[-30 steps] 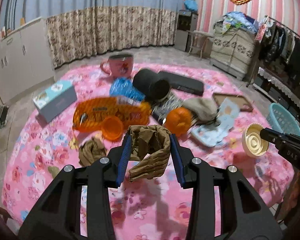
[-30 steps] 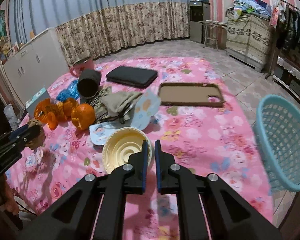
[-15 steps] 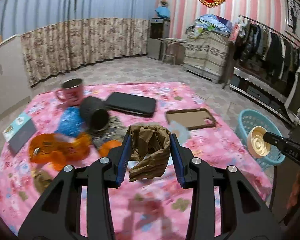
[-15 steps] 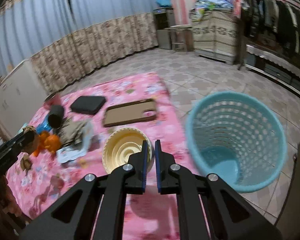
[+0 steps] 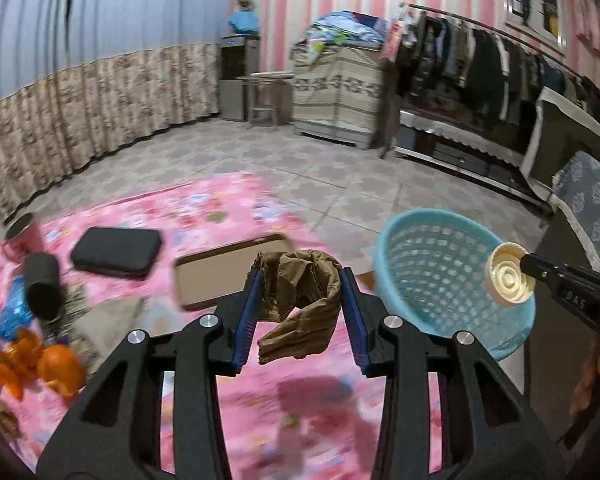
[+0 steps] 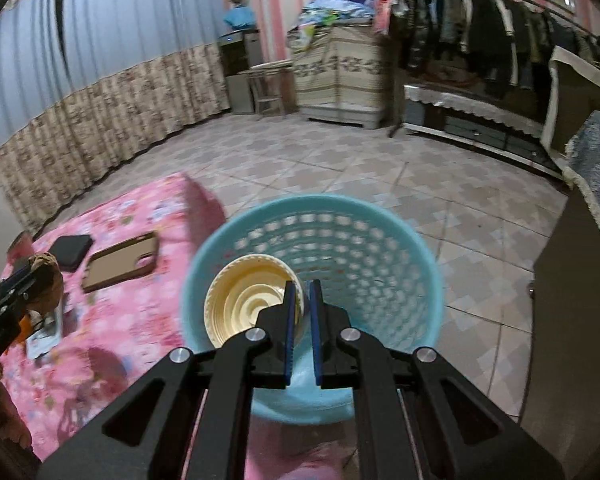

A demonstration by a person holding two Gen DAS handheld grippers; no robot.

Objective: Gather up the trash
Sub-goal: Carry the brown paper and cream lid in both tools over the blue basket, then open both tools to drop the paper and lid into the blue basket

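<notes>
The room is the biggest thing here: pink-striped walls, a tiled floor (image 6: 340,168), a floral curtain (image 5: 80,108) along the back from nine to twelve o'clock, and a clothes rack (image 5: 480,64) at two o'clock. Motion blur softens much of both views, so fine print and small items are hard to read.

Next is the table under a pink floral cloth (image 5: 228,208), filling the lower left; its near edge is cut off by the gripper bodies. On it lie a black zip case (image 5: 116,253) at ten o'clock, a brown phone case (image 5: 220,272) lying flat, a dark tube (image 5: 40,284) with its open end toward the camera, a pink mug (image 5: 20,236) partly cut by the edge, and orange peel (image 5: 32,364) at eight o'clock.

The light blue perforated basket (image 6: 380,256) stands on the floor just beside the table's corner, mouth up; its base is hidden behind the right gripper.

The left gripper (image 5: 300,312) is clamped on a crumpled brown paper wad (image 5: 300,296), held above the cloth, its long axis running top to bottom with a loose flap hanging toward six o'clock.

The right gripper (image 6: 302,320) stands nearly closed, pinching the rim of a cream ridged cup lid (image 6: 248,296), which sits over the basket's mouth with its hollow face toward the camera; the pinched edge is hidden between the pads
</notes>
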